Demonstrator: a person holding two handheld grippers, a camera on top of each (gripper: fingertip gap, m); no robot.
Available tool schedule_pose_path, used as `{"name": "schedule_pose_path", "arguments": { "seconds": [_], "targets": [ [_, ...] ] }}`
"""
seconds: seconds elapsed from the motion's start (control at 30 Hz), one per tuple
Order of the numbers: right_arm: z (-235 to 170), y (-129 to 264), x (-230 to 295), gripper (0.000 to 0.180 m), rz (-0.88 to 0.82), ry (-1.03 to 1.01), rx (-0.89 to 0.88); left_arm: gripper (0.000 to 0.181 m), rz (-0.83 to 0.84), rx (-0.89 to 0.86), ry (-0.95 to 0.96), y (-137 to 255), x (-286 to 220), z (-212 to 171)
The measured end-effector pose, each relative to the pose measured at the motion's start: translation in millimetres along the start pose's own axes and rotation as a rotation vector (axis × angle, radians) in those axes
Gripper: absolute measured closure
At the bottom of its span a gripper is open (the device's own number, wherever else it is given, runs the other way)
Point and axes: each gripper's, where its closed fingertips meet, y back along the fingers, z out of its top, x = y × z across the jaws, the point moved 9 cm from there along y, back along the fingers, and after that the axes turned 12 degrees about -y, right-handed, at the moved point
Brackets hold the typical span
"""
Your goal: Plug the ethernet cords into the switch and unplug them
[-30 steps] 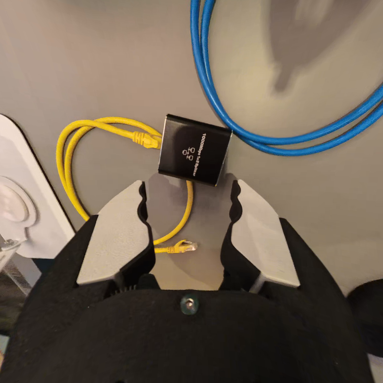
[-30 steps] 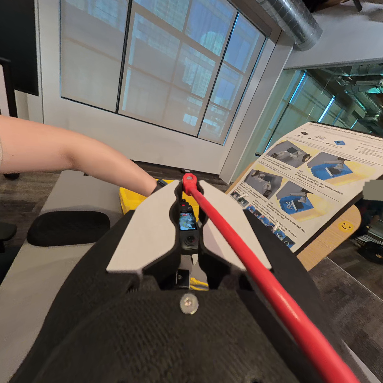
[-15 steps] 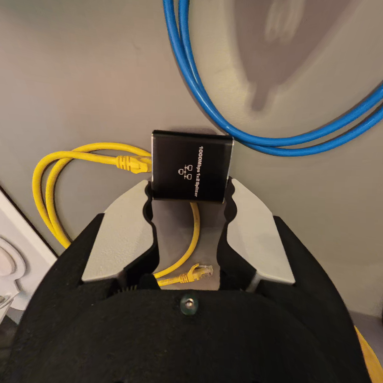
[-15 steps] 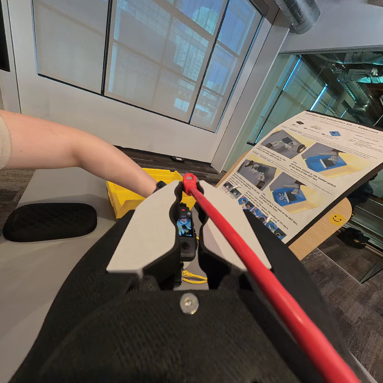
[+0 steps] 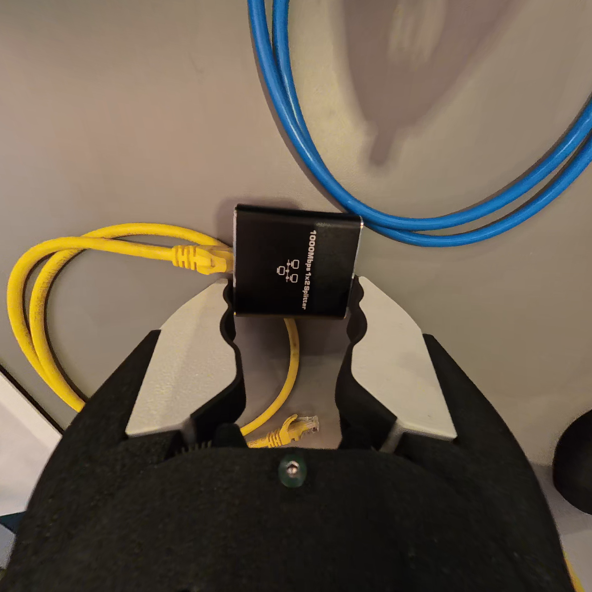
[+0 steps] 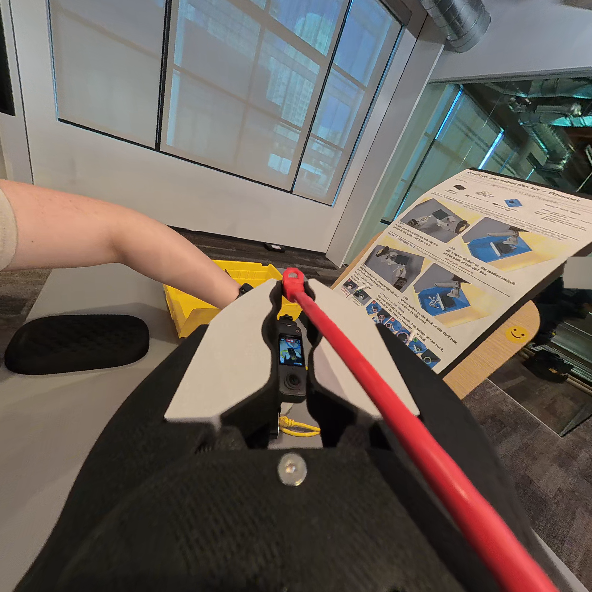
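Note:
The black switch (image 5: 294, 266) lies on the grey table. My left gripper (image 5: 293, 288) has its fingertips against the switch's near left and right sides, shut on it. A yellow cord's plug (image 5: 201, 258) sits in the switch's left side. The cord's other plug (image 5: 294, 431) lies loose between my left fingers. A blue cord (image 5: 320, 153) loops past the switch's far right corner. My right gripper (image 6: 291, 285) is shut on a red cord's plug (image 6: 292, 279), held in the air. The red cord (image 6: 384, 400) trails back to the lower right.
A yellow bin (image 6: 205, 307) stands behind the right gripper, a person's forearm (image 6: 112, 240) reaching in from the left. A black pad (image 6: 77, 342) lies on the table at left. An instruction sheet (image 6: 464, 272) leans at right. A white object (image 5: 22, 416) lies left of the left gripper. Across from one pair of fingers to the other is roughly 35 cm.
My left gripper moved forward around the switch and closed onto its sides; the switch turned square to the fingers. My right gripper kept hold of the red plug and shifted slightly.

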Motion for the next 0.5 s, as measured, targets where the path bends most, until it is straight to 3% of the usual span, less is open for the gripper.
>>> {"name": "schedule_pose_path", "arguments": {
  "seconds": [0.5],
  "targets": [
    [2.8, 13.8, -2.3, 0.166, 0.012, -0.011, -0.044, 0.113, 0.028, 0.079, 0.025, 0.7, -2.6, 7.1]
  ]
}}
